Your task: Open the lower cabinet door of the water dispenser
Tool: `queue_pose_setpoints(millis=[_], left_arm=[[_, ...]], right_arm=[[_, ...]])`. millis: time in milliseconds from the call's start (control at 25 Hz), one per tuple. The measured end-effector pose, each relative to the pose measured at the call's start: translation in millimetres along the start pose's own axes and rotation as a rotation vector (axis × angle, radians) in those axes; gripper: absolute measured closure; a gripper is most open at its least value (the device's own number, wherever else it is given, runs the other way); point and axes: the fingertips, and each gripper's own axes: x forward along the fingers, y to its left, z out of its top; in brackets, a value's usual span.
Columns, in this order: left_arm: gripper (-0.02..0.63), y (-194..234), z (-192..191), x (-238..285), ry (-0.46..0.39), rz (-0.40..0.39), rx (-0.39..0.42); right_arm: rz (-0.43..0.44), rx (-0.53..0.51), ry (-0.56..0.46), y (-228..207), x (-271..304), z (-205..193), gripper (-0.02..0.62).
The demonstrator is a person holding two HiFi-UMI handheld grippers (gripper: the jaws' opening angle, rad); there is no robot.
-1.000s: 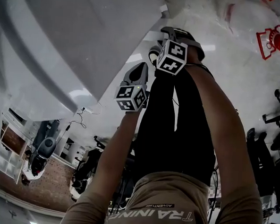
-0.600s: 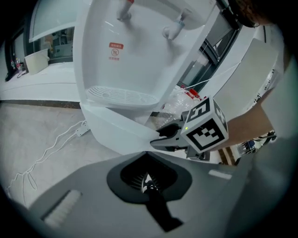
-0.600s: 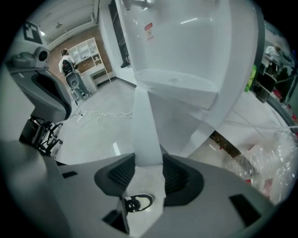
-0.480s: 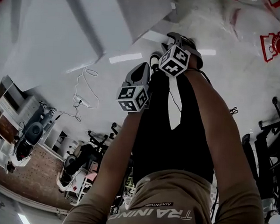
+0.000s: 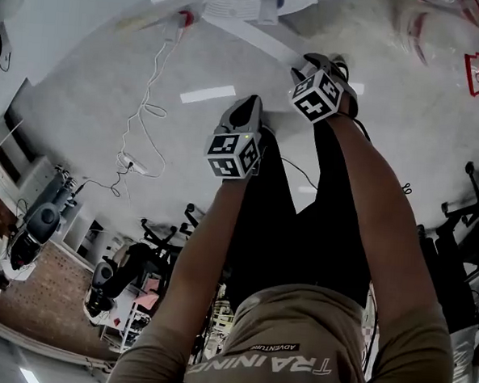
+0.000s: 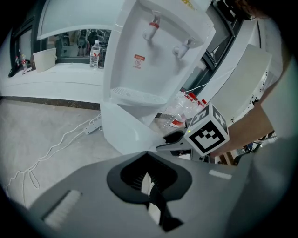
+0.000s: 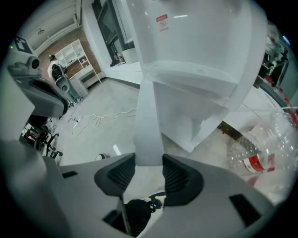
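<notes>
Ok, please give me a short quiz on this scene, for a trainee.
1. True or false: the right gripper grips the edge of the white cabinet door.
2. What does the left gripper hold? A) a cup B) nothing C) a cable
3. Fill in: on the floor beside the water dispenser lies a clear plastic ____.
Key: 1 true; 2 B; 3 bottle.

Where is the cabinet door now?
In the right gripper view the door stands edge-on in the middle, pinched by the right gripper, under the water dispenser and left of a plastic bottle.
</notes>
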Motion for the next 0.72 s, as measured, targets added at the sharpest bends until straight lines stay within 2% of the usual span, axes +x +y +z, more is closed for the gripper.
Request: queue_pose_setpoints(millis=[360, 600, 720], left_arm=[[0.606, 78.3, -16.2, -32.7, 0.065, 0.003, 0.111], [0.606, 149.0, -59.9, -57.5, 0.143, 0.066, 0.006], [0.606, 169.5, -79.4, -69.3, 0.165, 0.085, -0.009]], right_arm=[[-0.049, 0.128, 0.026, 56.6, 16.0, 9.1, 0.407], [-0.087, 0.22, 0.057, 108.5, 39.6, 22.3, 0.41], [-0.104, 0.265, 0.067, 126.0, 44.8, 26.3, 0.41]])
